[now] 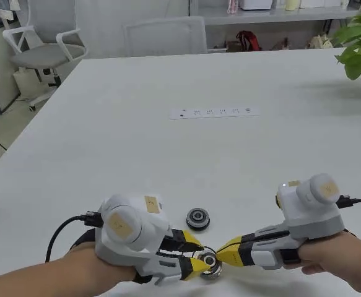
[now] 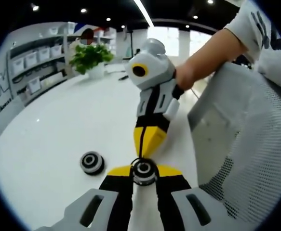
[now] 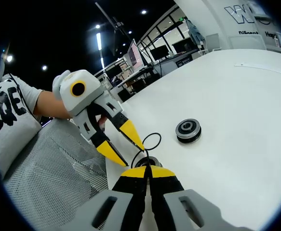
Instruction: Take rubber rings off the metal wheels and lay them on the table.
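My left gripper (image 1: 200, 255) is shut on a metal wheel (image 1: 210, 263) near the table's front edge; in the left gripper view the wheel (image 2: 144, 172) sits between the yellow tips. My right gripper (image 3: 147, 171) meets it from the right and is shut on a thin black rubber ring (image 3: 158, 139). The ring stands up in a loop off the wheel (image 3: 148, 162). A second wheel (image 1: 197, 218) with its black ring on lies flat on the table just beyond, untouched.
A white power strip (image 1: 214, 112) lies across the middle of the white table (image 1: 168, 161). A green plant (image 1: 360, 43) stands at the far right corner. Office chairs (image 1: 44, 55) sit beyond the far edge, and a mesh chair back (image 2: 256, 144) is close behind me.
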The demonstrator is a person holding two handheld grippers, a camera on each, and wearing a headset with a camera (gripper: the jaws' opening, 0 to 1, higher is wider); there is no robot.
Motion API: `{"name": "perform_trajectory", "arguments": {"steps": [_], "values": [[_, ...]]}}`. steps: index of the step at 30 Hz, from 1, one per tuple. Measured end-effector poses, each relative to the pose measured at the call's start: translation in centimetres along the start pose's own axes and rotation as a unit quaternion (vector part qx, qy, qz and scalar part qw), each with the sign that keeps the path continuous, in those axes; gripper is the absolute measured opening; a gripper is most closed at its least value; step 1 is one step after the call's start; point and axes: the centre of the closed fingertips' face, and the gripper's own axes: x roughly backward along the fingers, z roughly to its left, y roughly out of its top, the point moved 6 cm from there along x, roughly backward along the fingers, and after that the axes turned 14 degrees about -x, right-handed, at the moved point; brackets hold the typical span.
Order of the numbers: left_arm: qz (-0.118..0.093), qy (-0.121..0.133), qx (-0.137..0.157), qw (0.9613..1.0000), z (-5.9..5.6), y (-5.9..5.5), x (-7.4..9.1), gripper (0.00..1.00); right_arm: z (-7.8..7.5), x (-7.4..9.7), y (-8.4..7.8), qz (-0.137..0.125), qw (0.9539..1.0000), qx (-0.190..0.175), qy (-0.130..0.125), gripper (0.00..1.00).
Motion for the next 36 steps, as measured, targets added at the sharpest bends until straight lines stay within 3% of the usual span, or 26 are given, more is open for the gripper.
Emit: {"name": "perform_trajectory", "arguments": {"steps": [20,24,36], "values": [[-0.024,0.012,0.027,0.9993,0.7,-1.0,5.0,0.46,1.4,-0.3,1.0,-0.005,0.9997,0.000,0.024,0.00],[-0.038,0.016,0.038,0.9984,0.7,-1.1,5.8,0.50,1.9,-0.5,1.4,-0.004,0.9995,0.004,0.030,0.00],[-0.029,0.033,0.049,0.9978,0.5,-2.6,7.3,0.58,2.8,-2.4,2.6,0.001,0.9994,0.015,0.031,0.00]]}}
